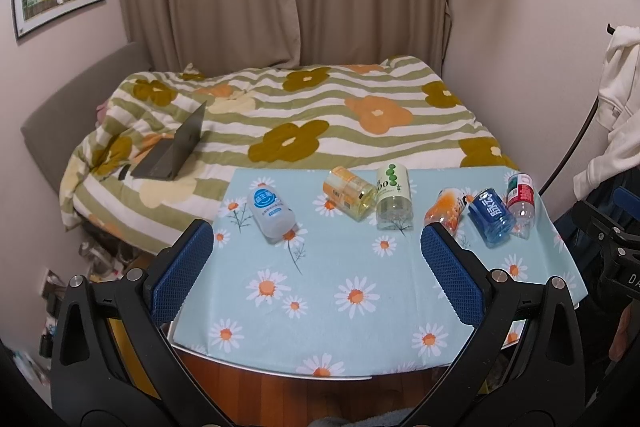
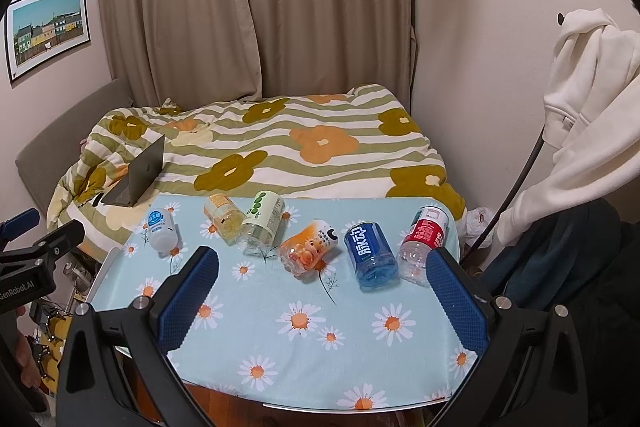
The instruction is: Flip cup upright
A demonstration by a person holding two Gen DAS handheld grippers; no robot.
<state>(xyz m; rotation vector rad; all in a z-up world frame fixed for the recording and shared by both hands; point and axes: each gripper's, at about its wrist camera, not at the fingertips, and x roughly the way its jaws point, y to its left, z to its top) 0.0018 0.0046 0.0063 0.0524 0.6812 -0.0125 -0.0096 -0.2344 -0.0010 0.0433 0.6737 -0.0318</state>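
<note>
Nothing is done yet, as far as I can judge: all six cups lie on their sides in a loose row along the far half of the daisy tablecloth (image 2: 304, 323), toward the bed (image 2: 280, 151), and none stands upright. From the end nearest the laptop (image 2: 138, 175) they run: the white cup with a blue label (image 2: 161, 229), the yellow cup (image 2: 224, 217), the pale green-dotted cup (image 2: 262, 223), the orange cartoon cup (image 2: 310, 245), the blue cup (image 2: 370, 253) and the red-labelled cup (image 2: 424, 241), the last at the cloth's edge nearest the hanging white hoodie (image 2: 588, 107).

Both tools hover over the cloth's near edge, well back from the row. The right gripper (image 2: 322, 281) has its padded fingers spread wide with nothing between them, facing the orange and blue cups. The left gripper (image 1: 316, 259) is likewise wide apart and empty, facing the gap between the white and yellow cups. Every flip seems left to do.
</note>
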